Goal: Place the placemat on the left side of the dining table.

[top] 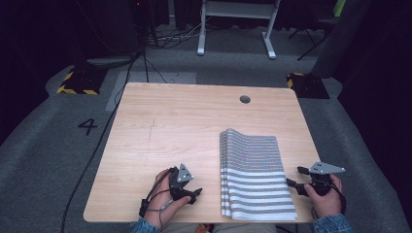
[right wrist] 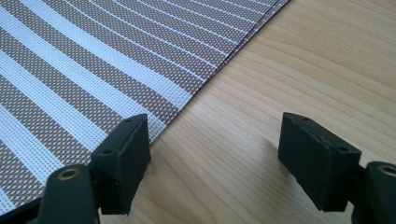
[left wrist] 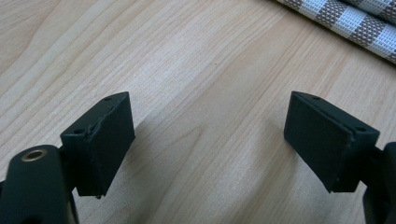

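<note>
Two hands rest at the near edge of the wooden tabletop (top: pixel 184 116), each holding a claw. Between them, toward the near right corner, lies a folded striped placemat (top: pixel 252 170). Left claw (left wrist: pixel 208 140) stands apart over bare wood; right claw (right wrist: pixel 215 156) stands apart, empty, at the placemat's right edge.

Left gripper (top: pixel 187 190) and right gripper (top: pixel 303 180): black bodies, each topped by a grey three-cornered plate with small dark holes. A thin black cable looped from the left gripper. Jaws were matte black rectangular blocks with small screw holes near the upper edges; a brass-coloured ringed hole marked one jaw arm of each gripper. The person wore blue denim sleeves (top: pixel 332 224).
</note>
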Tool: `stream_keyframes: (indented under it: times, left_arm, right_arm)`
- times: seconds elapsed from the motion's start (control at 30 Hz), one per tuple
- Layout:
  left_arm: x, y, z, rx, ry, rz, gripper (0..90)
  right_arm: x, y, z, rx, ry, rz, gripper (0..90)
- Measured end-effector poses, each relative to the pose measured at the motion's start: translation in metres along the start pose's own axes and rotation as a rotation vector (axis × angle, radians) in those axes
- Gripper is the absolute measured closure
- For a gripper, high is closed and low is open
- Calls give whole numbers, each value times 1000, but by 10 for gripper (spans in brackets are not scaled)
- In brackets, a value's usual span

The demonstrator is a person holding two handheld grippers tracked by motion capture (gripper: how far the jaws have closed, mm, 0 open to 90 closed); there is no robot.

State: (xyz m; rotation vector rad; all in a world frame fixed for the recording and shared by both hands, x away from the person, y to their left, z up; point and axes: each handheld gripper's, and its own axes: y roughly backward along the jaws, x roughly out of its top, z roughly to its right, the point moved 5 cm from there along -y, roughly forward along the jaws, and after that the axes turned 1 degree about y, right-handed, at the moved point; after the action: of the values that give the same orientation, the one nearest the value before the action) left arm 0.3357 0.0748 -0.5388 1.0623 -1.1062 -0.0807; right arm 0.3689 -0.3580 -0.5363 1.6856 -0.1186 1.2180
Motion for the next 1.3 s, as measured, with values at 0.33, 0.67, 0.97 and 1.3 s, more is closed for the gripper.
stream_keyframes:
  times: [0.33,0.67,0.97,1.3]
  left_arm:
    - [0,0,1,-6,6,-1,166]
    - [5,8,2,-14,79,-60,273]
    - [42,27,22,-88,68,57,298]
    - [80,6,41,-203,23,69,307]
  right_arm:
    - [0,0,0,-1,1,-4,251]
    - [0,0,0,-1,-1,0,251]
    - [0,0,0,-7,-2,-4,250]
    - [0,0,-1,-19,-6,-5,246]
